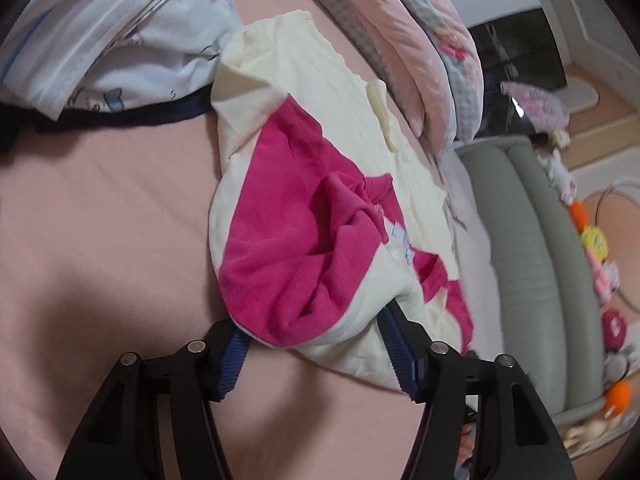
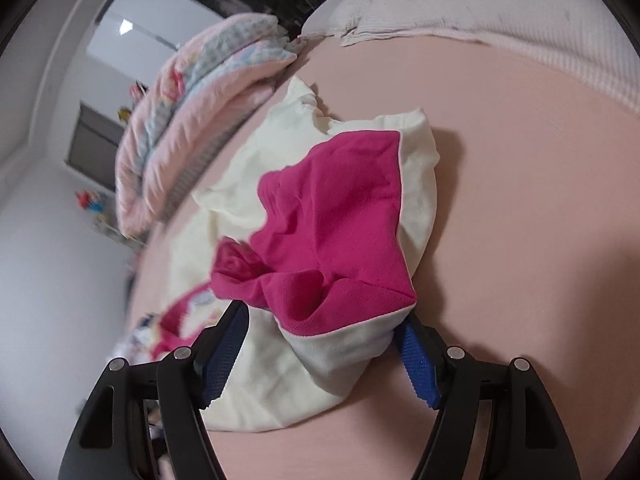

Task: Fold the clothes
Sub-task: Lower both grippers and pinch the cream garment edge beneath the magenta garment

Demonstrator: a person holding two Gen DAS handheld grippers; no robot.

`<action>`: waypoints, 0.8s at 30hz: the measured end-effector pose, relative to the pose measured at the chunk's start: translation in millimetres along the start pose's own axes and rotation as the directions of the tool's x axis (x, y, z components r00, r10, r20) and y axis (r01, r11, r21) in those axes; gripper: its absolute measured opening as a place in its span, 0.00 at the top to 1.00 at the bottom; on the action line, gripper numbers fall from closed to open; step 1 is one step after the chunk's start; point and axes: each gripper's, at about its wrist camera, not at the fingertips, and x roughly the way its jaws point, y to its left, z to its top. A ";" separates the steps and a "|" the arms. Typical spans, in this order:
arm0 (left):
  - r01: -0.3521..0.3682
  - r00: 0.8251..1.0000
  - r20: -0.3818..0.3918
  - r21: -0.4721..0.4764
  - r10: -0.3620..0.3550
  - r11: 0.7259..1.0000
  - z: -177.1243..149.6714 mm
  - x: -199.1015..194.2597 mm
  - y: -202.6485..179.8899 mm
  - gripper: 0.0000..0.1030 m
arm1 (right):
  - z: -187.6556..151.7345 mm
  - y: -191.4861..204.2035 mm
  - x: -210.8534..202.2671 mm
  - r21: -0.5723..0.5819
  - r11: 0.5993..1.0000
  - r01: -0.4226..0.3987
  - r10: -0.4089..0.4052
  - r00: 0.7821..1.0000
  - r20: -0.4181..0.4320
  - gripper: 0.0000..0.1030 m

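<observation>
Item: cream-and-pink garment (image 1: 304,216), soft, light, limp knit, lying crumpled on the pink bed sheet (image 1: 100,208) toward its right edge. Left gripper (image 1: 316,344) and right gripper (image 2: 324,344) each stand with jaws apart astride the garment's near hem; whether the pads press on the cloth is unclear, probably not. It will sag and bunch when lifted, so take hold at hem corners or seams; beyond it, a folded quilt (image 2: 192,100) at the far edge.
</observation>
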 end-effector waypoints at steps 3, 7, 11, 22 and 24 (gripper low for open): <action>-0.009 1.000 0.002 0.013 0.009 1.000 3.2 4.4 -4.1 0.41 | 3.5 0.3 6.9 0.011 1.000 -0.012 0.012 1.000 -0.025 0.29; -0.017 1.000 0.014 0.016 0.017 1.000 2.8 5.0 -5.8 0.41 | 6.1 10.4 17.4 -0.051 0.998 0.044 -0.047 0.997 -0.053 0.29; -0.047 0.999 0.027 0.045 0.045 0.998 -1.1 3.7 -6.3 0.58 | 4.3 16.7 19.5 -0.085 0.983 0.163 -0.167 0.985 -0.035 0.56; -0.110 0.994 0.041 0.162 0.104 0.981 -8.3 -12.4 -22.8 0.80 | -9.2 44.7 5.9 -0.216 0.942 0.255 -0.249 0.967 0.056 0.77; -0.131 0.991 0.048 0.201 0.123 0.971 -10.1 -16.7 -29.5 0.81 | -11.5 50.9 -0.6 -0.242 0.935 0.261 -0.250 0.965 0.074 0.77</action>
